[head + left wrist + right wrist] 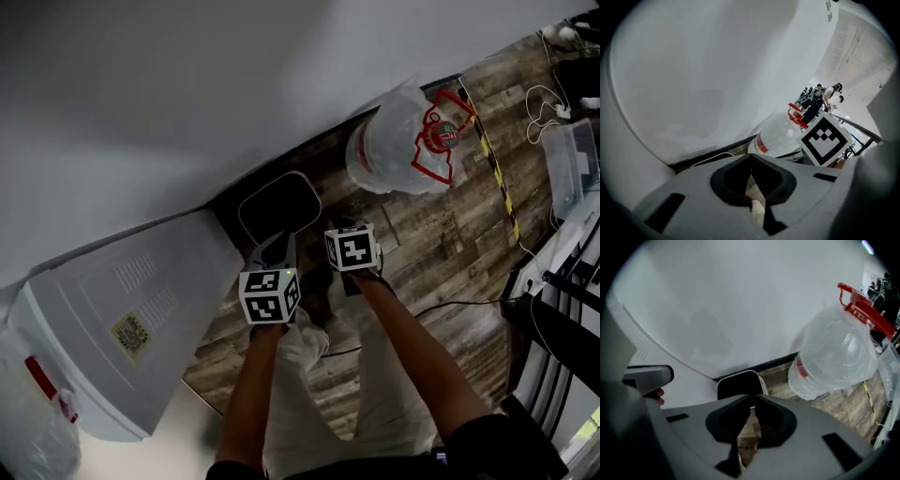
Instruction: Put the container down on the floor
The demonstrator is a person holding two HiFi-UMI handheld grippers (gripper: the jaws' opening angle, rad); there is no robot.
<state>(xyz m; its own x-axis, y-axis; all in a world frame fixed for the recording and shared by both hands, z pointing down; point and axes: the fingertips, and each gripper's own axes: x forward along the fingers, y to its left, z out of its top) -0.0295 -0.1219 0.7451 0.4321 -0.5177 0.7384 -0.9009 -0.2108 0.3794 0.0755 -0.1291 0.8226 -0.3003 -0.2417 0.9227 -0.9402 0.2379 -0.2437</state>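
Note:
The container, a big clear water jug [398, 141] with a red handle and red label band, rests on the wooden floor against the white wall. It shows past the jaws in the left gripper view [780, 136] and at the upper right of the right gripper view [834, 352]. My left gripper [281, 239] [751, 161] and right gripper [349, 230] [752, 408] hang side by side above the floor, nearer to me than the jug and apart from it. Both are shut, tips together, with only floor showing behind them. The right gripper's marker cube [824, 140] sits in front of the jug in the left gripper view.
A dark rounded-square pad [278, 204] with a pale rim lies by the wall just beyond the grippers. A white appliance [122, 319] stands at left. Yellow-black tape [497, 159], cables [539, 103], a clear box [577, 164] and a metal rack [562, 309] are at right.

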